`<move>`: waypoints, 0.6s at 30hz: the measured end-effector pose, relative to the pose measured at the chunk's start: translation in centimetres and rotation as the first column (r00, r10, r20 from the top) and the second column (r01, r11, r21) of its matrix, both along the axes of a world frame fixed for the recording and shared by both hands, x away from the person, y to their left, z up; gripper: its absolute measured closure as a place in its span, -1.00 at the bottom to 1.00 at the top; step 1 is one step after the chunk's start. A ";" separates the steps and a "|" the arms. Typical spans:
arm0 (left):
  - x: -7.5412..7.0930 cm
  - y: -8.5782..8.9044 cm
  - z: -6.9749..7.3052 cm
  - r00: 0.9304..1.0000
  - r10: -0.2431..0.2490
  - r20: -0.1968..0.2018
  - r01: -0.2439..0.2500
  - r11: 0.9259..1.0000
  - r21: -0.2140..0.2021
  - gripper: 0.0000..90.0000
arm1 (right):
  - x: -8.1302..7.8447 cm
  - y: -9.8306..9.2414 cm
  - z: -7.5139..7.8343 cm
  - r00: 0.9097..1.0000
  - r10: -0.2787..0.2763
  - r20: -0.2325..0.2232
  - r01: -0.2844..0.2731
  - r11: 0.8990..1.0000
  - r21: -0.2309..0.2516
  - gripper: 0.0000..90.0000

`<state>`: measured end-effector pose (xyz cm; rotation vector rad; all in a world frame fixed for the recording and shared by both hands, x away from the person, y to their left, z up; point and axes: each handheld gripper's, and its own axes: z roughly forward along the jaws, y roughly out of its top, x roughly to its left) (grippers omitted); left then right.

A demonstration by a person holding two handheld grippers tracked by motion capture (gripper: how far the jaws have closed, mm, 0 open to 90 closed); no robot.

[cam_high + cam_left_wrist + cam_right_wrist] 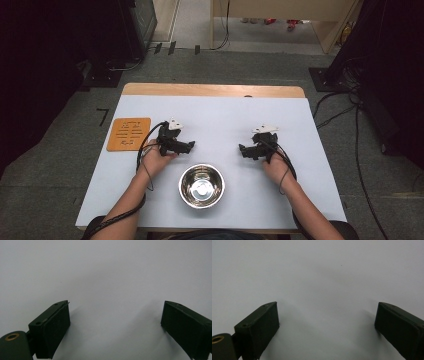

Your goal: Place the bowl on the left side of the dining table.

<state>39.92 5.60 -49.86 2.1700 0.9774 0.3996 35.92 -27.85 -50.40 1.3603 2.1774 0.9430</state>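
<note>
1. Steel bowl (pixel 201 186) at lower centre of the high view, on the pale bench (pixel 300 200), between both forearms.
2. Left hand-held gripper (pixel 190 146) just above-left of it, jaws spread wide, empty.
3. Right hand-held gripper (pixel 242 149) above-right, likewise wide open, empty.
4. Probably light, rigid, slick; best pinched across the thin rim, not the curved wall.

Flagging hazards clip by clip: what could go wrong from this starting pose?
The bowl is smooth, shiny steel, so open jaws closing on its rim might slip or tip it. It sits near the table's near edge, so a nudge could push it off. Cables trail from the left gripper and right gripper and might snag.
</note>
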 end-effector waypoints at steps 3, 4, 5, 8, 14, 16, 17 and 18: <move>0.1 -0.1 0.2 1.000 -0.003 -0.012 0.003 1.000 0.015 -0.81 | 0.0 0.0 0.0 1.000 0.000 0.000 0.000 1.000 0.000 -0.88; 0.2 -0.1 0.2 1.000 -0.006 -0.014 0.007 1.000 0.017 -0.80 | 0.0 0.0 0.0 1.000 0.001 0.001 -0.001 1.000 0.000 -0.88; 0.2 -0.1 0.2 1.000 -0.010 -0.011 0.010 1.000 0.017 -0.79 | 0.0 0.0 0.0 1.000 0.001 0.001 -0.001 1.000 0.000 -0.88; 0.2 0.2 0.3 1.000 -0.026 -0.002 0.026 1.000 0.012 -0.73 | 0.0 0.0 0.0 1.000 0.001 0.001 -0.001 1.000 0.000 -0.88; 0.7 0.5 0.9 0.999 0.014 -0.031 -0.014 1.000 0.023 -0.54 | 0.0 0.0 0.0 1.000 0.000 0.001 0.000 1.000 -0.001 -0.88; 0.7 0.6 1.2 0.999 0.012 -0.048 -0.011 1.000 0.008 -0.54 | 0.0 0.0 0.0 1.000 0.000 0.001 0.000 1.000 -0.001 -0.88; 0.7 0.7 1.4 0.998 0.006 -0.066 -0.007 1.000 -0.006 -0.55 | 0.0 0.0 0.0 1.000 0.000 0.001 0.000 1.000 -0.001 -0.88; 0.7 0.7 1.6 0.997 0.012 -0.081 -0.013 1.000 -0.013 -0.54 | 0.0 0.0 0.0 1.000 0.000 0.001 0.000 1.000 -0.001 -0.88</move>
